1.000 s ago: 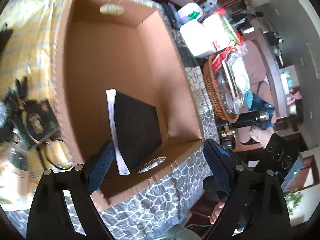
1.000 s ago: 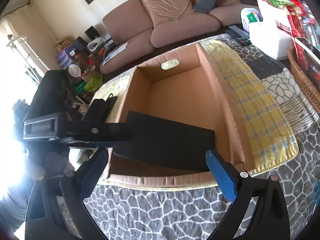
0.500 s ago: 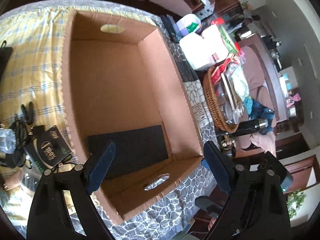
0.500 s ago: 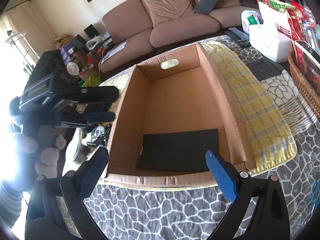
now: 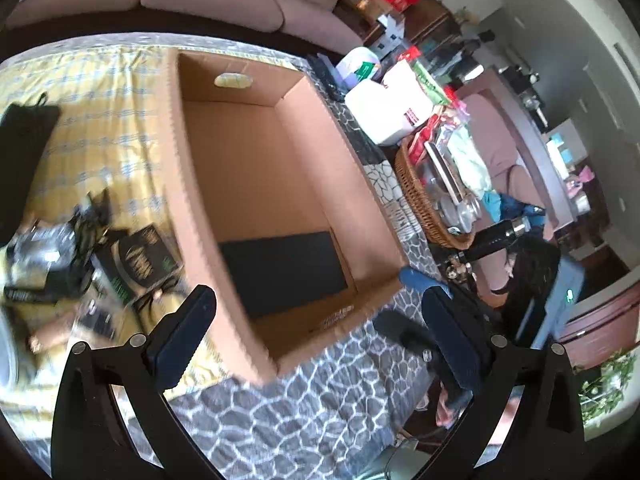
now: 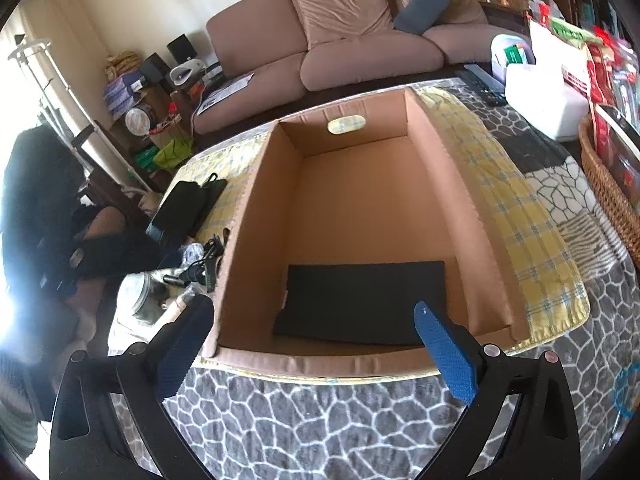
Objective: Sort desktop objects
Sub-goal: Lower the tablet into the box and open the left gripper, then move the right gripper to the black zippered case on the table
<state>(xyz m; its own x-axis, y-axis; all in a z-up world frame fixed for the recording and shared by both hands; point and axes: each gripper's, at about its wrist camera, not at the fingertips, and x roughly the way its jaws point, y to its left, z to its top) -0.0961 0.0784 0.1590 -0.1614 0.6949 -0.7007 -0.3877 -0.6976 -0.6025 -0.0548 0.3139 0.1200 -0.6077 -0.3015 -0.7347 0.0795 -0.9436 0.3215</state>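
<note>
A large open cardboard box (image 5: 256,152) (image 6: 360,196) stands on the table. A flat black book (image 5: 282,270) (image 6: 362,302) lies on its floor at the near end. My left gripper (image 5: 316,324) is open and empty, held above the box's near left corner. My right gripper (image 6: 316,340) is open and empty, above the box's near wall. Left of the box lie a black and gold box (image 5: 140,262), tangled black cables (image 5: 86,220) (image 6: 200,268) and a black pouch (image 5: 20,152) (image 6: 186,204).
A wicker basket (image 5: 424,204) (image 6: 608,196) full of things and a white container (image 5: 390,112) (image 6: 546,102) stand right of the box. A yellow checked cloth (image 5: 104,120) (image 6: 516,216) lies under the box. A sofa (image 6: 352,28) is behind the table.
The black book went from tilted at my left gripper to lying flat in the box. My left gripper has pulled back and left. The right gripper held still.
</note>
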